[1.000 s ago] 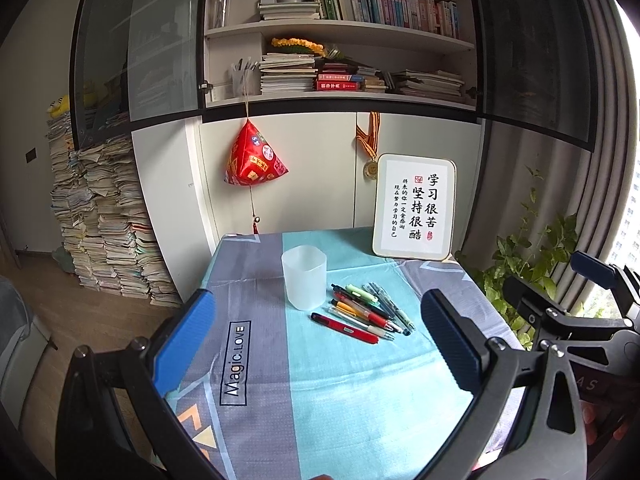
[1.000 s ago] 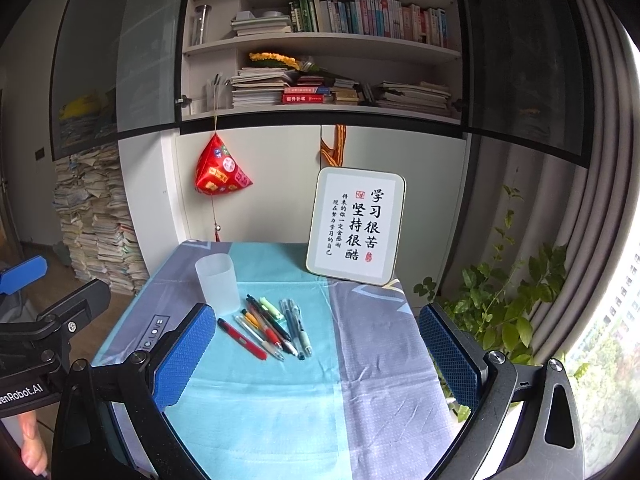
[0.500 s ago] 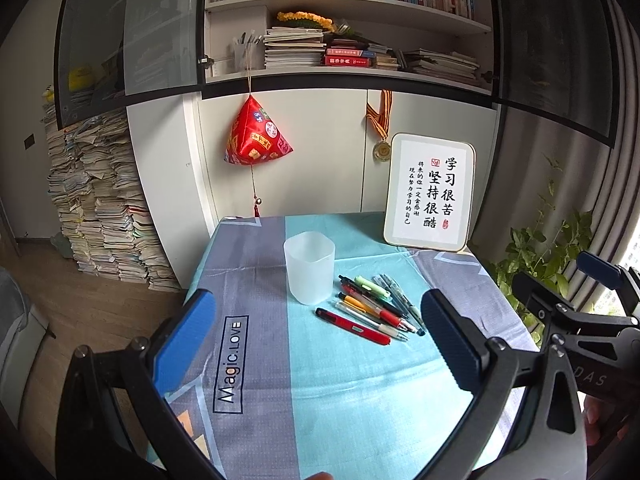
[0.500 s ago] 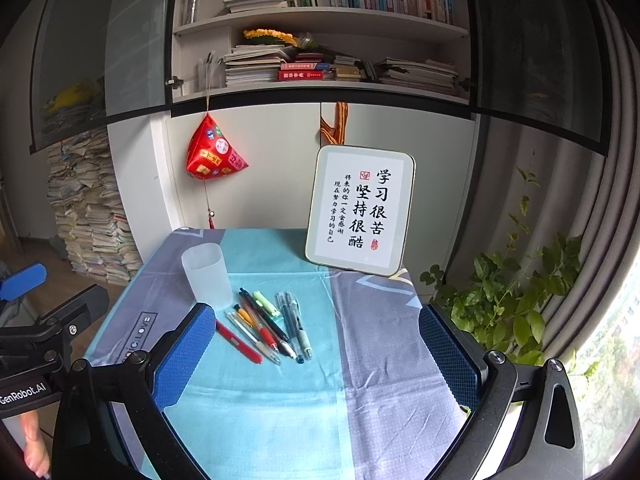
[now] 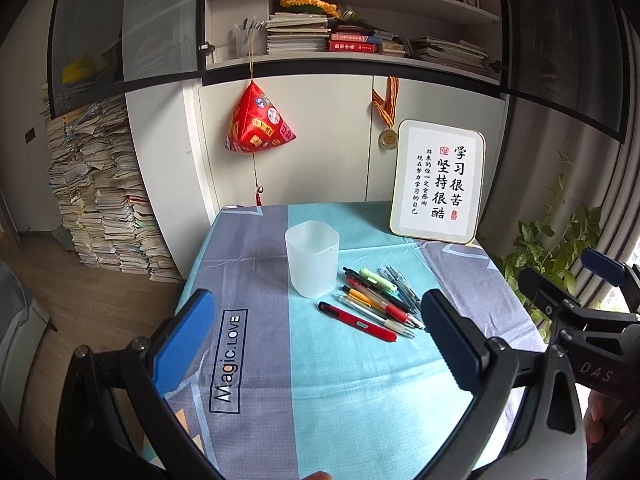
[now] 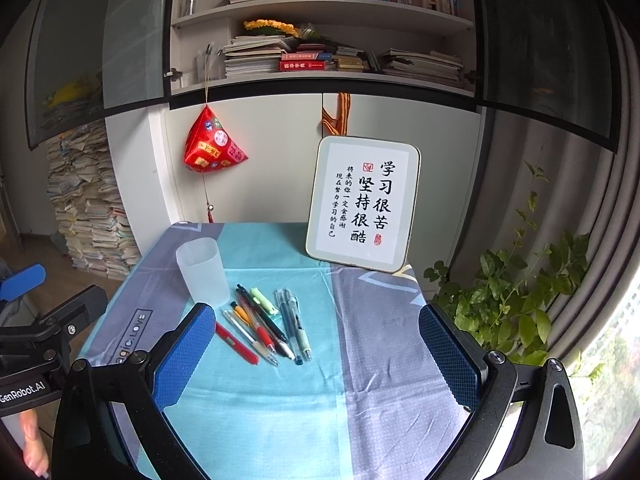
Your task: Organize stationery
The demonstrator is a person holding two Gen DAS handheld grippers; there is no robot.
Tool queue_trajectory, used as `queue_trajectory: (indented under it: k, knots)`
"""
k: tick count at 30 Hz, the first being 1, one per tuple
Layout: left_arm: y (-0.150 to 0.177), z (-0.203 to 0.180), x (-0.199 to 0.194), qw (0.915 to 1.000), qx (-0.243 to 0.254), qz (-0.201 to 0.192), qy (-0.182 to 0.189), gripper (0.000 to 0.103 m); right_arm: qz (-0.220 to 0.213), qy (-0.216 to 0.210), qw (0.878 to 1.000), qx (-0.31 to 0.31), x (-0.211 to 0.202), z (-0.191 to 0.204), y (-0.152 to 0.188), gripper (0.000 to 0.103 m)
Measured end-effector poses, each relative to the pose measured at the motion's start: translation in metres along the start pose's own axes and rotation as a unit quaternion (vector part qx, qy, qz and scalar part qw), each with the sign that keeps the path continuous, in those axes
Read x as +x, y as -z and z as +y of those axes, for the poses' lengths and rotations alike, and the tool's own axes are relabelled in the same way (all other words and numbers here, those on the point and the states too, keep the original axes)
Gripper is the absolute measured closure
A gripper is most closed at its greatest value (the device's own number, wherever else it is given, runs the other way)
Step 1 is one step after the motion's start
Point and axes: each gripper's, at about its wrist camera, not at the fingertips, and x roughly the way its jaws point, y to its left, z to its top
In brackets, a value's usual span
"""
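Observation:
A translucent white cup (image 5: 312, 263) stands upright and empty on the table; it also shows in the right wrist view (image 6: 203, 271). Several pens lie side by side just right of it, among them a red pen (image 5: 357, 321) (image 6: 237, 343), a green highlighter (image 5: 377, 280) (image 6: 264, 300) and clear gel pens (image 6: 294, 324). My left gripper (image 5: 316, 344) is open and empty, above the table's near side, short of the pens. My right gripper (image 6: 316, 352) is open and empty, hovering short of the pen row.
A framed calligraphy sign (image 5: 437, 182) (image 6: 363, 203) leans at the table's back right. The table has a teal and grey cloth (image 5: 340, 392). A cabinet with bookshelves (image 5: 304, 36) stands behind, a potted plant (image 6: 516, 300) to the right, paper stacks (image 5: 96, 196) on the left floor.
Both grippers have moved forward and tilted down towards the table; the cup and pens look larger and nearer. Nothing on the table has moved.

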Motion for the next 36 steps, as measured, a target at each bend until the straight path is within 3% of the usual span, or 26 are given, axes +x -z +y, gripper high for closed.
queue_trajectory:
  k: [4,6,10,11,14,19,26,36]
  knots:
    - [0.005,0.006,0.027,0.999,-0.019,0.039,-0.007,0.002,0.012,-0.024,1.0,-0.007,0.018,-0.006,0.003,0.001]
    - [0.007,0.007,0.04,0.9981,-0.026,0.056,-0.005,0.004,0.022,-0.052,0.998,-0.003,0.029,-0.01,0.006,0.01]
    - [0.01,0.005,0.062,0.9954,-0.039,0.088,-0.002,0.009,0.06,-0.092,0.994,-0.004,0.056,-0.012,0.013,0.06]
    - [0.011,0.004,0.068,0.9945,-0.041,0.097,-0.001,0.01,0.069,-0.096,0.993,-0.008,0.062,-0.012,0.015,0.068]
    - [0.014,-0.001,0.085,0.9918,-0.042,0.121,0.004,0.018,0.083,-0.099,0.991,-0.022,0.077,-0.01,0.022,0.079]
    - [0.02,-0.007,0.119,0.985,-0.051,0.165,0.002,0.039,0.113,-0.101,0.987,-0.048,0.11,-0.01,0.026,0.083]
    - [0.029,-0.016,0.164,0.9767,-0.056,0.207,-0.008,0.04,0.181,-0.096,0.977,-0.06,0.18,-0.012,0.034,0.083]
    - [0.032,-0.018,0.203,0.9694,-0.049,0.239,-0.029,0.04,0.203,-0.126,0.968,-0.076,0.218,0.0,0.037,0.083]
